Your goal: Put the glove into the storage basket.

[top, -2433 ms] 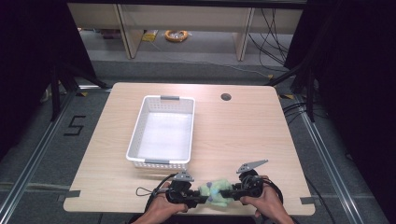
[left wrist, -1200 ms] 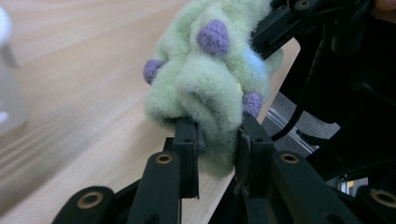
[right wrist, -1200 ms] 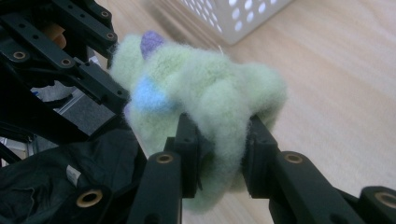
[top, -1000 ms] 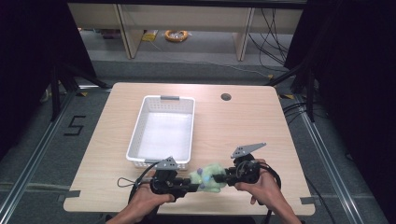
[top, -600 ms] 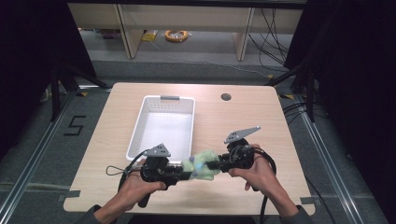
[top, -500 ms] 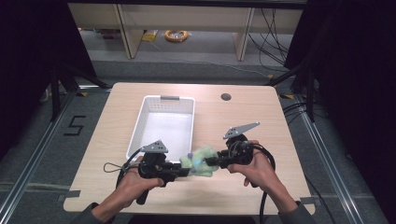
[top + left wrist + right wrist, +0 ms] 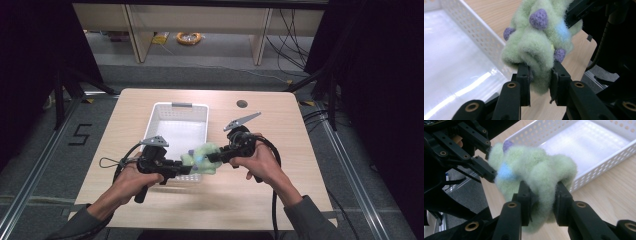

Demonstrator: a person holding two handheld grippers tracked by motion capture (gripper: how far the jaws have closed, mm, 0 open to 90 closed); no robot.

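A soft green plush toy (image 7: 200, 158) with purple knobs and a pale blue patch hangs between two hand-held tools above the wooden counter (image 7: 300, 150), at the near right corner of the white perforated basket (image 7: 165, 120). The left claw (image 7: 186, 170) grips it from about 8 o'clock in the high view and the right claw (image 7: 212, 157) from about 3 o'clock, so the toy bridges the gap between them, clear of the counter top.

In the left gripper view the left claw (image 7: 540, 75) is clenched on a fold of the toy's (image 7: 537, 37) fleece, both black jaws sunk into the pile, with the basket (image 7: 474, 30) lying at 10 o'clock and the other tool's dark linkage at 1 o'clock.

In the right gripper view the right claw (image 7: 541, 192) is likewise clamped on the toy (image 7: 531, 172), the fleece bulging over both jaws; the left claw (image 7: 489, 173) bites the far side of the toy at 9 o'clock, and the basket (image 7: 579, 140) sits at 1 o'clock.

Against the high view of a little over two seconds ago, when both hands and the toy sat low at the counter's near edge, at 6 o'clock, well short of the basket, the pair has carried the toy toward 12 o'clock and upward; it now overlaps the basket's near rim in the high view. The basket itself has kept its place on the counter.
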